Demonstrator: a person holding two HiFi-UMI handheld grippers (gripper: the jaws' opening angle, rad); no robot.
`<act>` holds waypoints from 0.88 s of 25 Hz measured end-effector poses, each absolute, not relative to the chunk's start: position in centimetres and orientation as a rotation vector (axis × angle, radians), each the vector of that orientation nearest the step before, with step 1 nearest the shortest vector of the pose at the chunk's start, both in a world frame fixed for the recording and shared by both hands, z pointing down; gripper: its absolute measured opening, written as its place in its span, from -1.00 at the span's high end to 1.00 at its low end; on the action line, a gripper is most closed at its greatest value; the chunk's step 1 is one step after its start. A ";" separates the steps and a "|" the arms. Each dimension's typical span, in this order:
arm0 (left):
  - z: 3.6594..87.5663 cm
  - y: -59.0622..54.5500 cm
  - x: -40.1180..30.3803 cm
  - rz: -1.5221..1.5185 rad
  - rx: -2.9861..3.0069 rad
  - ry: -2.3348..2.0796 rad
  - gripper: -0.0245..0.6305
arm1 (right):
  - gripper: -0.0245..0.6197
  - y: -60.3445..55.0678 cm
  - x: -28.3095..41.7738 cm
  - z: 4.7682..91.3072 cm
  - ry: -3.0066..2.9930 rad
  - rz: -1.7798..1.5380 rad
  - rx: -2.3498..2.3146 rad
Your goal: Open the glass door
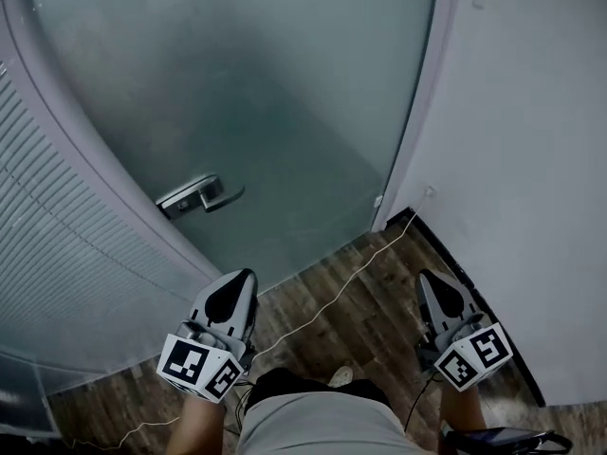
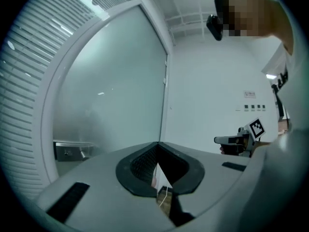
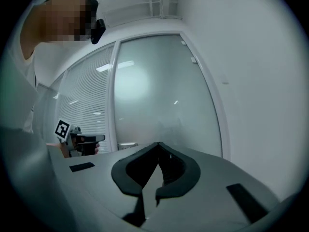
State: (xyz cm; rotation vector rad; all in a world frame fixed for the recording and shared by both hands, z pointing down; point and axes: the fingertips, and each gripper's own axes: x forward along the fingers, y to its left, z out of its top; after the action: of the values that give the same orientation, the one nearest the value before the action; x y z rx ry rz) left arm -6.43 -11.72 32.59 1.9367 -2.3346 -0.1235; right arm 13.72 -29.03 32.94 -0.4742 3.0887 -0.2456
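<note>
The glass door is showing a frosted, cloudy grey-green, and its handle is gleaming silver. The blinds beside it are running in pale grey horizontal stripes. The wall is showing a plain off-white. The floor is showing dark brown wood grain, with a white cable crossing it. The left gripper and right gripper are wearing grey shells with black pads and black-and-white square markers.

grey, black-padded left gripper and right gripper, each carrying a black-and-white marker cube; pale garment right of the left gripper.
</note>
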 end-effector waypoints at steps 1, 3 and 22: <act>32.6 -11.7 -6.7 -0.119 1.896 -2.366 0.93 | 0.92 -29.7 12.9 33.0 3.096 -0.249 -0.423; 33.0 -11.4 -7.5 -0.102 1.819 -2.419 0.93 | 0.92 -30.7 11.2 33.4 3.106 -0.260 -0.330; 35.2 -12.1 -16.7 -0.170 1.544 -2.579 0.93 | 0.92 -31.2 -5.0 34.8 3.188 -0.180 0.209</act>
State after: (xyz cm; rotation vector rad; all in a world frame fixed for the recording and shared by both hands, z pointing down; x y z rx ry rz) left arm -16.66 -12.12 35.20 1.5444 -2.5791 -0.1703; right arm -5.05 -31.16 34.84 0.2088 3.1878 -0.1803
